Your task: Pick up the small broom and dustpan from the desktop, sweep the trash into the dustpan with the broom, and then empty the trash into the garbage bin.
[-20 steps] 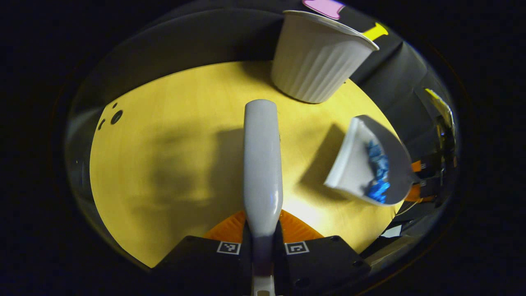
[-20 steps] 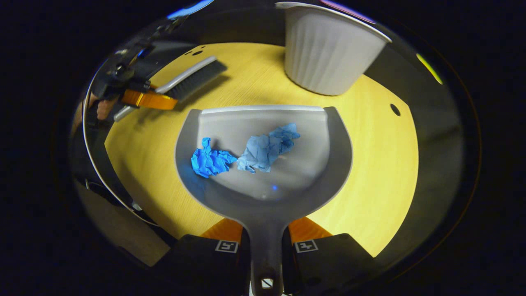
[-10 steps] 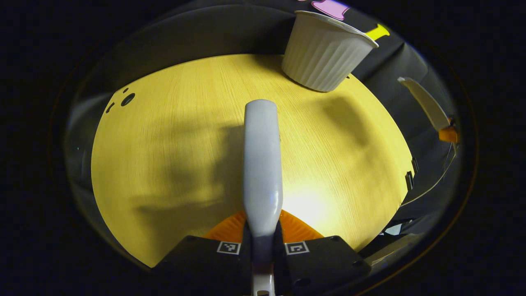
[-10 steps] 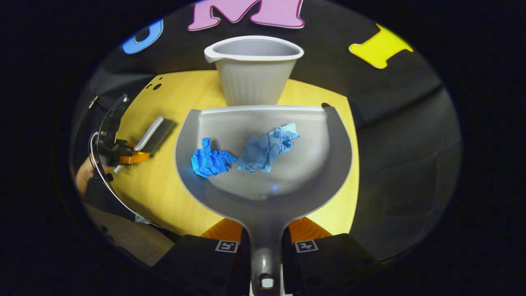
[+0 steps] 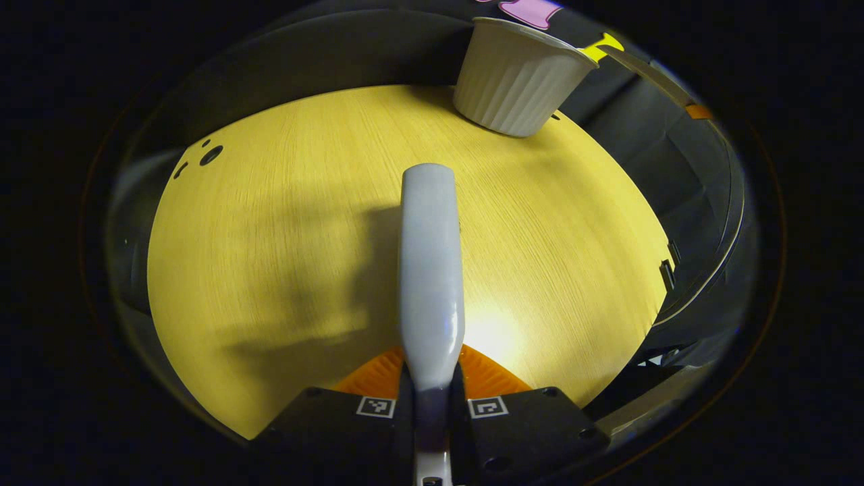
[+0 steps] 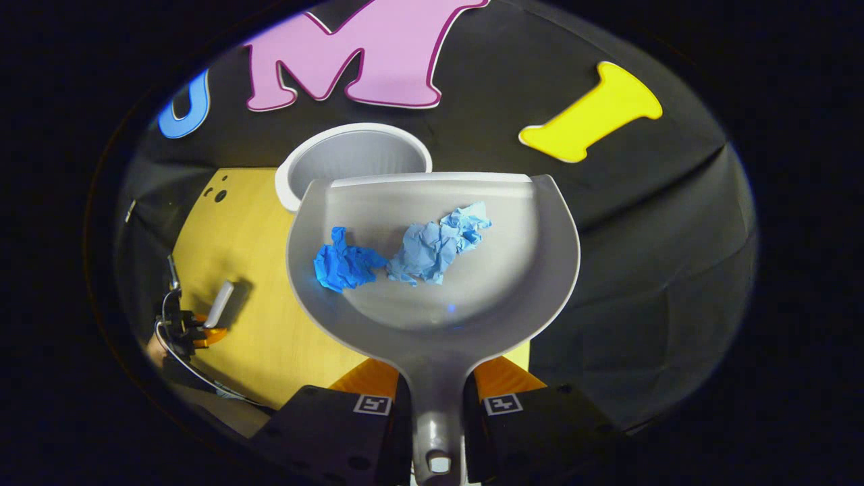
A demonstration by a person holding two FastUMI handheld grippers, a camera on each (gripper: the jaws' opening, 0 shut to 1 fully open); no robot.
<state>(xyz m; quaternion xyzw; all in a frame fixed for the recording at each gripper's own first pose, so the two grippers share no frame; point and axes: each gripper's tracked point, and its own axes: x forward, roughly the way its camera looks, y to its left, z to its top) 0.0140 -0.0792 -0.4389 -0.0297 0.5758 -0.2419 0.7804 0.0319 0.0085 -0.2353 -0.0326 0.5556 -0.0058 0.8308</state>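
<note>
Now your right gripper (image 6: 435,405) clamps the dustpan (image 6: 432,297) handle, two blue paper wads (image 6: 405,253) inside, bin (image 6: 354,158) at eleven o'clock; your left gripper (image 5: 432,405) grips the broom (image 5: 430,270)

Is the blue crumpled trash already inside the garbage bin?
No, both blue paper wads lie in the dustpan clamped in the right gripper, its lip above the bin's rim.

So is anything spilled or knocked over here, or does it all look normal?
Nothing stands out. The two blue paper wads lie inside the dustpan, held level by the right gripper near the upright garbage bin. The left gripper holds the broom over the desktop, where no scraps show.
</note>
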